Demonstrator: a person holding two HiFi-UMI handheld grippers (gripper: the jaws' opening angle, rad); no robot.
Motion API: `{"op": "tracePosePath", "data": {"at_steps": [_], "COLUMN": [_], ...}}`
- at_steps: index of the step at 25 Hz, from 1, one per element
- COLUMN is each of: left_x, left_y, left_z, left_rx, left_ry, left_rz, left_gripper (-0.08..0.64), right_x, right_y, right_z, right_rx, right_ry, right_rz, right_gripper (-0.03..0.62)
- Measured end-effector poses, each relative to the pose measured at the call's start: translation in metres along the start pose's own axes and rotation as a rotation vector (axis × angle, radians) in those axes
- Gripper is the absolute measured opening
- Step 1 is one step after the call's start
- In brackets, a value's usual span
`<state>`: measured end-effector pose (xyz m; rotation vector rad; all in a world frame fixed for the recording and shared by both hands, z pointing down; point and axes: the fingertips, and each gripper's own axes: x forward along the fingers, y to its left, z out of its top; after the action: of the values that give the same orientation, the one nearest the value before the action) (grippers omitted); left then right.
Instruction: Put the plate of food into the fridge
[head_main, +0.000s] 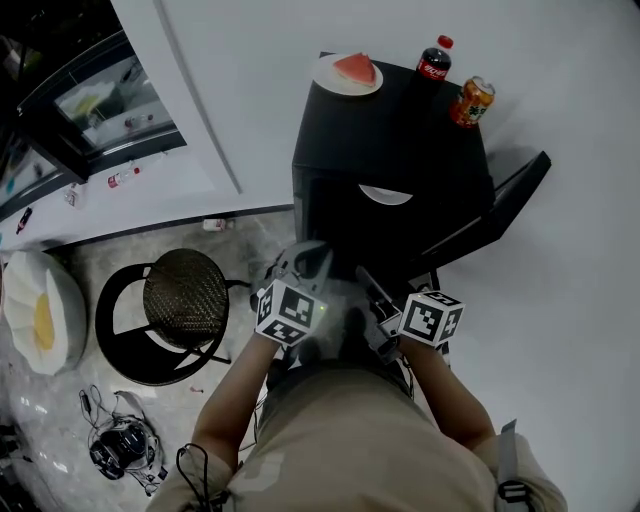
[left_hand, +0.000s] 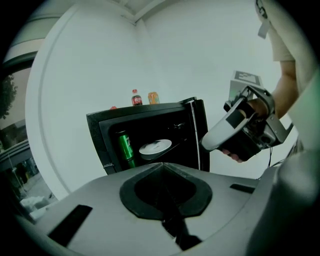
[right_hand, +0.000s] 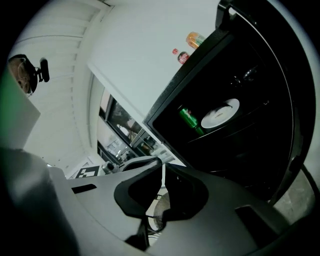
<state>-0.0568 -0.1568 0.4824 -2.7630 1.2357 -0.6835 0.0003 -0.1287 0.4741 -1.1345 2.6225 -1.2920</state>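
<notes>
- Fridge (head_main: 400, 150): black, low, standing on a pale marbled floor (head_main: 50, 420) against a white wall (head_main: 250, 80). Its door (head_main: 505, 200) is swung open to the right.
- Plate of food (head_main: 346, 73): white plate with a red wedge on it, sitting on the fridge top at the far left corner. It is not inside.
- Cola bottle (head_main: 433, 58) and orange can (head_main: 472, 100): on the fridge top, far right side, near each other.
- Inside the fridge: a second white plate (left_hand: 155, 147) lies on a shelf, with a green can (left_hand: 124, 145) upright just beside it on the left.
- Left gripper (left_hand: 162, 167): in front of the fridge opening, jaws clenched together, holding nothing.
- Right gripper (right_hand: 163, 165): also in front of the opening, jaws a sliver apart with nothing between them.
- Round wicker stool (head_main: 185, 290): on the floor to the front left of the fridge.
- Cable tangle (head_main: 125, 445): on the floor, further from the fridge than the stool.
- Dark-framed glass (head_main: 95, 105): well left of the fridge.
</notes>
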Motion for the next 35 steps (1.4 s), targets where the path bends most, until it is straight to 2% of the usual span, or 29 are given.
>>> {"op": "tracePosePath", "data": {"at_steps": [9, 15, 19, 24, 32, 35], "left_x": [-0.027, -0.034, -0.041, -0.049, -0.047, -0.049], "left_y": [-0.014, -0.017, -0.020, -0.026, -0.075, -0.094], "left_z": [0.009, 0.021, 0.033, 0.049, 0.080, 0.087], "left_rx": [-0.018, -0.095, -0.192, -0.201, -0.249, -0.245], "left_ry": [-0.070, -0.148, -0.210, -0.243, -0.264, -0.258], "left_rz": [-0.034, -0.039, -0.071, -0.083, -0.170, -0.171], "left_gripper": [0.013, 0.012, 0.012, 0.012, 0.012, 0.012], "right_x": [-0.019, -0.031, -0.040, -0.053, -0.095, -0.117], "right_y": [0.028, 0.034, 0.039, 0.047, 0.038, 0.032], "right_z": [-0.006, -0.007, -0.003, 0.009, 0.013, 0.014], "right_rx": [-0.254, -0.378, -0.439, -0.538, -0.581, -0.582], "right_ry": [-0.027, -0.033, -0.059, -0.104, -0.144, -0.156], "right_rz": [-0.104, -0.153, -0.163, -0.158, -0.142, -0.149], "right_gripper": [0.028, 0.028, 0.028, 0.028, 0.028, 0.028]}}
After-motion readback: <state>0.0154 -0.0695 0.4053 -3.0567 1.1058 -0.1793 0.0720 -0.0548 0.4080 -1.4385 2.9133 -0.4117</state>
